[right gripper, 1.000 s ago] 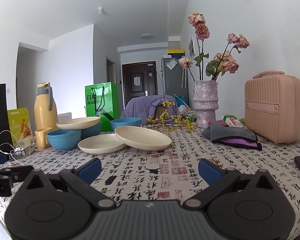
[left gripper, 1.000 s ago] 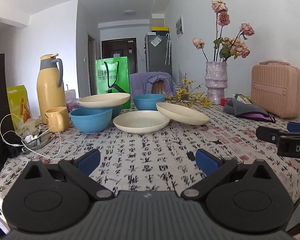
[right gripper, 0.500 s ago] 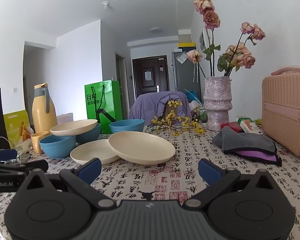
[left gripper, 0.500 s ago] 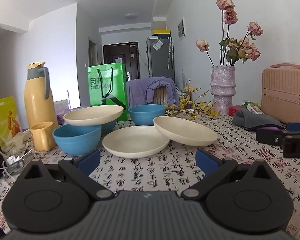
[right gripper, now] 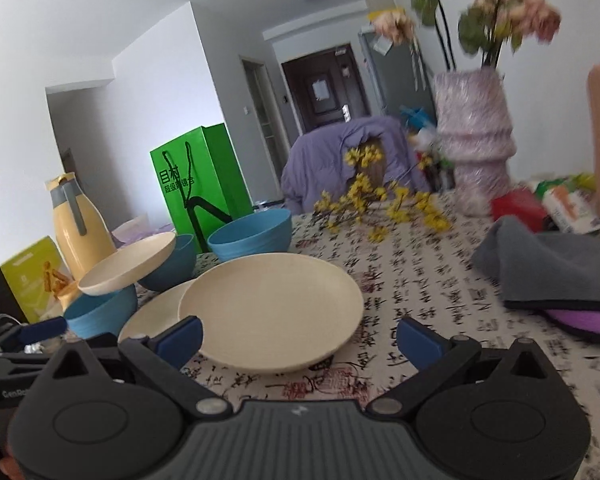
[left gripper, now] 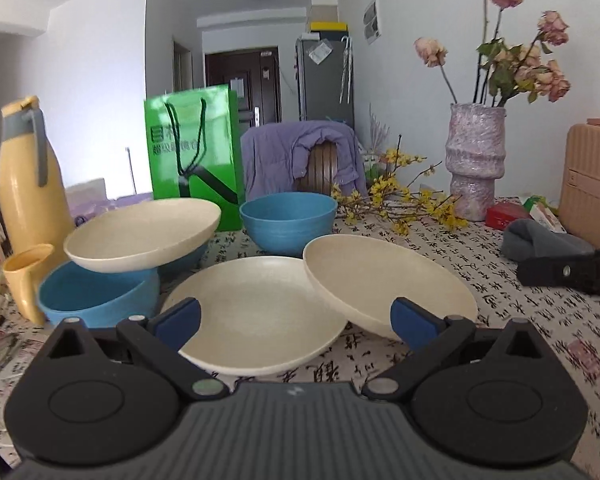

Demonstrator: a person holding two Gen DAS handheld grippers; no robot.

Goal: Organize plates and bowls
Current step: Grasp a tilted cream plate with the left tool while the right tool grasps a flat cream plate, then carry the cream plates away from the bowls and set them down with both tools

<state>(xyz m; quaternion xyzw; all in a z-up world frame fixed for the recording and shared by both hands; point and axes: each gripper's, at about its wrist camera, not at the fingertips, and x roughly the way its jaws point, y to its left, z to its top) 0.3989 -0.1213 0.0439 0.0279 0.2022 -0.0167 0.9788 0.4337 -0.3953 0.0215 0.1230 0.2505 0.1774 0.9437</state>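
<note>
Three cream plates and three blue bowls sit on the patterned tablecloth. A flat plate (left gripper: pixel 256 312) lies just ahead of my open left gripper (left gripper: pixel 296 320). A second plate (left gripper: pixel 384 284) leans tilted on its right rim; in the right wrist view this plate (right gripper: pixel 272 304) lies between the fingers of my open right gripper (right gripper: pixel 300 338). A third plate (left gripper: pixel 144 236) rests across two blue bowls (left gripper: pixel 96 300). Another blue bowl (left gripper: pixel 288 220) stands behind. Both grippers are empty.
A yellow jug (left gripper: pixel 28 184) and yellow cup (left gripper: pixel 26 280) stand left. A green bag (left gripper: pixel 194 152), a vase of flowers (left gripper: pixel 476 160), yellow sprigs (left gripper: pixel 396 200), a grey cloth (right gripper: pixel 552 268) and a pink case (left gripper: pixel 592 184) are behind and right. My right gripper shows in the left wrist view (left gripper: pixel 568 272).
Both grippers have moved forward to the dishes, which now look much larger. The right gripper now has the tilted plate's near rim between its fingers. The dishes have not moved.
</note>
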